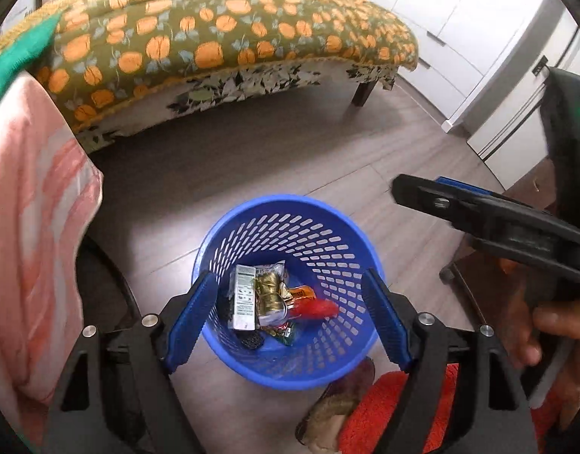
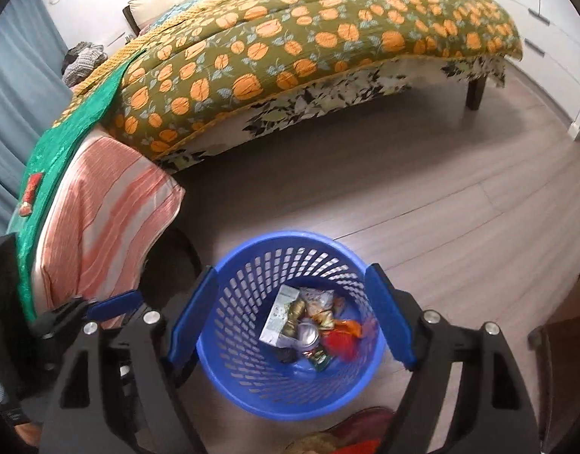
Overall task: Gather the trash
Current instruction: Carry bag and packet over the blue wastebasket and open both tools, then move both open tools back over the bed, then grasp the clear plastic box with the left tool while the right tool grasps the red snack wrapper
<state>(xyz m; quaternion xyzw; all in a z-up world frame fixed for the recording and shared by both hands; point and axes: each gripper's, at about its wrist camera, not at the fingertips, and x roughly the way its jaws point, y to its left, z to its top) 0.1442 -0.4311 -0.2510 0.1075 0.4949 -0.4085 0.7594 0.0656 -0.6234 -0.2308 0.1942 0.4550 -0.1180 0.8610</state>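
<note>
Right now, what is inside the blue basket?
The blue basket holds a white carton, gold foil wrappers and a red wrapper. Whatever lies beneath them is covered.

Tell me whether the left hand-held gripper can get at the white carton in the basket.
Probably yes: the left hand-held gripper hangs open above the basket, and the white carton lies on top, uncovered.
</note>
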